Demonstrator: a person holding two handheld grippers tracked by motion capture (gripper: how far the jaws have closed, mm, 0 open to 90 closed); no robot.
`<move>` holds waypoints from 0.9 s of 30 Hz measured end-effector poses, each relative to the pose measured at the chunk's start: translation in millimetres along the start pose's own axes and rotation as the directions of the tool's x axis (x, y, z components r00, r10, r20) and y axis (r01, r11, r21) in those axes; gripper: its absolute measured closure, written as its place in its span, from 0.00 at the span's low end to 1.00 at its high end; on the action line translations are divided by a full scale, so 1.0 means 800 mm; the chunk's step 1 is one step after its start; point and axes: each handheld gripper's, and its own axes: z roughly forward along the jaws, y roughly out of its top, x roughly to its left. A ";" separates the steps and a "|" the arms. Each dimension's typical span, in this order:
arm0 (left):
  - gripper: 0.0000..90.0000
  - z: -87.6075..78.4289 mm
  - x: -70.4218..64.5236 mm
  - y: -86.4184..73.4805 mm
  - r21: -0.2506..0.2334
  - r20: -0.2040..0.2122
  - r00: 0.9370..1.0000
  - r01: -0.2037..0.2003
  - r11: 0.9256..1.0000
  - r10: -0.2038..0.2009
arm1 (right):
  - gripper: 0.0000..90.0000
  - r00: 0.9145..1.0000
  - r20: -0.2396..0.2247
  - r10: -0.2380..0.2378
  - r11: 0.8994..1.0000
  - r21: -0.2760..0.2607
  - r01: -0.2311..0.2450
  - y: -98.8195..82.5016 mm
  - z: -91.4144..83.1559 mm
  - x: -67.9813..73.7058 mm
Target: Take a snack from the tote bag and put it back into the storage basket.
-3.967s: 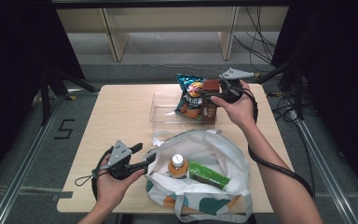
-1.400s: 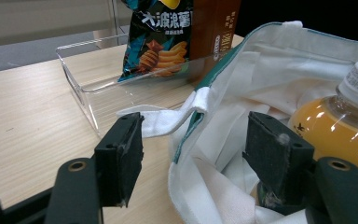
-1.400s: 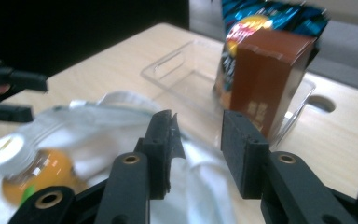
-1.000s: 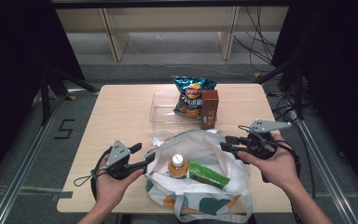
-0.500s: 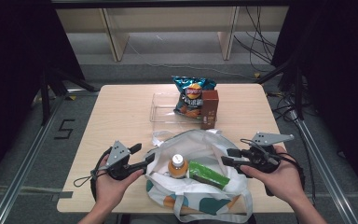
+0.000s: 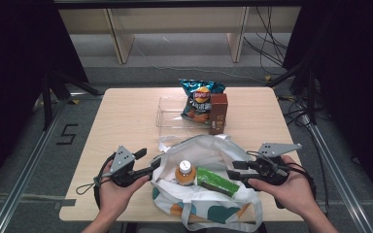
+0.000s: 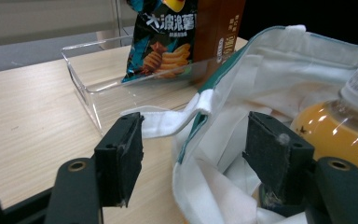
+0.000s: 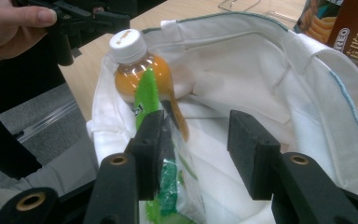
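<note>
My left gripper (image 6: 148,168) fingers wide, straddling bag (image 6: 209,213) rim, not pinching. Right gripper (image 6: 237,174) fingers wide over green pack (image 6: 217,180) inside bag, near bottle (image 6: 185,173). Risk: closing catches cloth with pack, drags bag, tips bottle.

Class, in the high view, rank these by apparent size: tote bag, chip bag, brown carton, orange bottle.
1. Tote bag
2. Chip bag
3. Brown carton
4. Orange bottle, partly hidden inside the tote, so its rank is unsure.

The pale wooden worktop (image 6: 126,116) looks matt; the white cloth bag (image 6: 213,204) soft; the clear plastic tray (image 7: 91,79) glossy and smooth.
</note>
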 end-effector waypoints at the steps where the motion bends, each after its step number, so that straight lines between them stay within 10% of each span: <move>1: 0.40 0.000 -0.001 0.000 -0.002 0.000 1.000 0.005 1.000 -0.005 | 0.63 1.000 -0.006 -0.004 1.000 -0.005 0.004 -0.001 0.000 0.001; 27: 0.40 0.000 -0.001 -0.002 0.003 -0.004 1.000 0.009 1.000 -0.009 | 0.79 0.994 -0.001 -0.107 0.989 0.103 0.107 -0.024 0.009 0.007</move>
